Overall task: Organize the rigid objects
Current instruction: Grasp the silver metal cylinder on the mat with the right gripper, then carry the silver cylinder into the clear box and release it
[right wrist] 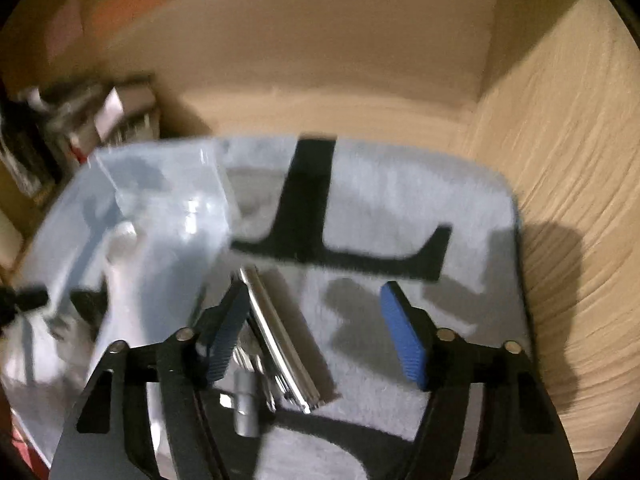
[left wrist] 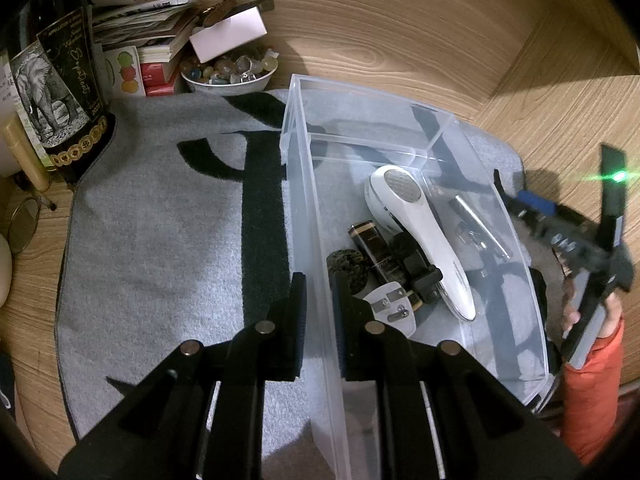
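A clear plastic bin (left wrist: pixel 304 184) stands on a grey mat (left wrist: pixel 160 220). In it lie a white handheld device (left wrist: pixel 416 232), a black and gold tube (left wrist: pixel 376 248), a white plug (left wrist: pixel 390 304), a dark round piece (left wrist: pixel 348 266) and a silver tool (left wrist: pixel 476 224). My left gripper (left wrist: pixel 319 312) is shut on the bin's near left wall. My right gripper (right wrist: pixel 316 340) is open and empty beside the bin (right wrist: pixel 132 208); the view is blurred. The silver tool (right wrist: pixel 280 340) shows between its fingers. The right gripper also shows in the left wrist view (left wrist: pixel 560 224), right of the bin.
A dark wine bottle (left wrist: pixel 60 92), a bowl of stones (left wrist: pixel 230 72), stacked books and papers (left wrist: pixel 148 28) and round glasses (left wrist: pixel 24 224) crowd the back left. The mat lies on a wooden table (left wrist: pixel 400 32).
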